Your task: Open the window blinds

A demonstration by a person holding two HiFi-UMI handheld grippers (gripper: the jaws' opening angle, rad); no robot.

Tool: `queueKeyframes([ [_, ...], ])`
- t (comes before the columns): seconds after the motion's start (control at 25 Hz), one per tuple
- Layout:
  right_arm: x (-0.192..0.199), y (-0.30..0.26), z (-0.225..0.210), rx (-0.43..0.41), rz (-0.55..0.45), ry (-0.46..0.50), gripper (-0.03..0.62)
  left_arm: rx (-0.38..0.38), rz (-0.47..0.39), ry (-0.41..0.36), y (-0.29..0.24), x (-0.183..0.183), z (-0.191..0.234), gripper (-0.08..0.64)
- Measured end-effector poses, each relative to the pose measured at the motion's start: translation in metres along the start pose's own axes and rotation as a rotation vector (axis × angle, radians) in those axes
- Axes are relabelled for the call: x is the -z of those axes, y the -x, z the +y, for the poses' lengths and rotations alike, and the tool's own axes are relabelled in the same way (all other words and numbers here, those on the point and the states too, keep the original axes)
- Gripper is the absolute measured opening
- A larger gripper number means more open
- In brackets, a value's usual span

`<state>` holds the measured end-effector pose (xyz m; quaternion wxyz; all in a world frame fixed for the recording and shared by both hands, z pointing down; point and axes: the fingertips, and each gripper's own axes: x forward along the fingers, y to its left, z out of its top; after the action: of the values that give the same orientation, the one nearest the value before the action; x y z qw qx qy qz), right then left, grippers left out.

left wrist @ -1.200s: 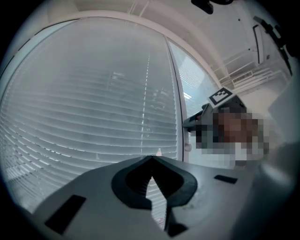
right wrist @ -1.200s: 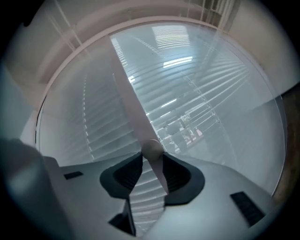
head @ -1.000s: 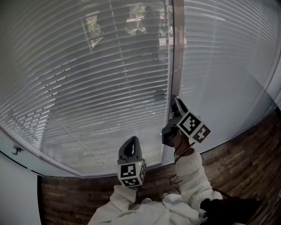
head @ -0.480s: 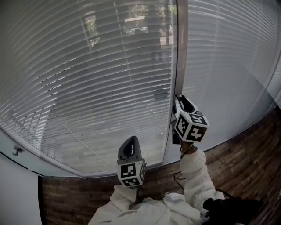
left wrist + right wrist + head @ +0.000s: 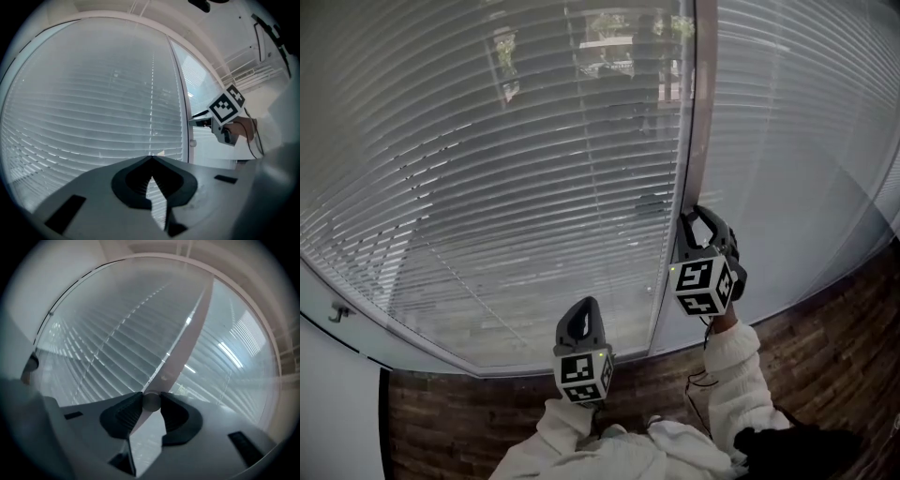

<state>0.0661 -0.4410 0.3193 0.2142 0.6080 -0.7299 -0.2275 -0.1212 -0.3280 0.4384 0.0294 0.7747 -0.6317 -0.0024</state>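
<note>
while your right gripper (image 5: 689,217) pinches a small round knob (image 5: 151,401) between its jaws at the upright frame post (image 5: 703,103), your left gripper (image 5: 583,305) hangs lower and well apart from it, jaws pressed together on nothing. the blinds (image 5: 506,178) hang lowered over the panes either side of the post.
</note>
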Motion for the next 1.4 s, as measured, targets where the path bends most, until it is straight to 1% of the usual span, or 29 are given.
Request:
queueKeyframes([
  [0.36,0.003,0.000,0.010,0.029,-0.019,0.595,0.123,-0.011,-0.004,-0.006,-0.001,0.000,-0.005,0.002],
  [0.56,0.006,0.001,0.014,0.039,-0.023,0.873,0.123,-0.016,-0.007,-0.007,-0.004,0.000,-0.011,0.002],
  [0.64,0.007,0.001,0.014,0.040,-0.034,0.965,0.123,-0.017,-0.007,-0.007,-0.005,0.001,-0.014,0.002],
  [0.68,0.007,0.001,0.014,0.037,-0.046,0.980,0.123,-0.018,-0.007,-0.006,-0.006,0.001,-0.016,0.002],
  [0.72,0.007,0.000,0.014,0.031,-0.064,0.955,0.123,-0.020,-0.007,-0.003,-0.007,0.002,-0.017,0.002],
  [0.76,0.007,0.001,0.013,0.023,-0.083,0.880,0.123,-0.021,-0.006,0.001,-0.007,0.002,-0.018,0.002],
  [0.8,0.007,0.001,0.012,0.015,-0.097,0.760,0.123,-0.022,-0.006,0.005,-0.008,0.002,-0.019,0.002],
  [0.84,0.006,0.003,0.009,0.006,-0.103,0.606,0.123,-0.022,-0.006,0.009,-0.009,0.002,-0.021,0.002],
  [0.92,0.005,0.008,0.004,-0.022,-0.107,0.235,0.125,-0.019,-0.005,0.013,-0.010,0.002,-0.024,0.002],
  [1.04,0.009,0.012,-0.002,-0.092,-0.097,-0.404,0.133,-0.010,-0.002,0.015,-0.013,0.002,-0.029,0.002],
  [1.12,0.012,0.009,-0.004,-0.137,-0.088,-0.788,0.133,-0.004,0.000,0.017,-0.014,0.002,-0.033,0.002],
  [1.2,0.013,0.006,-0.007,-0.160,-0.094,-1.122,0.132,0.008,0.000,0.015,-0.014,0.002,-0.037,0.002],
  [1.28,0.016,0.002,-0.007,-0.192,-0.085,-1.428,0.132,0.019,0.001,0.011,-0.012,0.004,-0.040,0.002],
  [1.32,0.018,0.000,-0.005,-0.212,-0.080,-1.563,0.132,0.021,0.002,0.010,-0.011,0.005,-0.039,0.002],
  [1.4,0.019,-0.002,-0.002,-0.248,-0.085,-1.794,0.132,0.020,0.004,0.010,-0.008,0.006,-0.036,0.002],
])
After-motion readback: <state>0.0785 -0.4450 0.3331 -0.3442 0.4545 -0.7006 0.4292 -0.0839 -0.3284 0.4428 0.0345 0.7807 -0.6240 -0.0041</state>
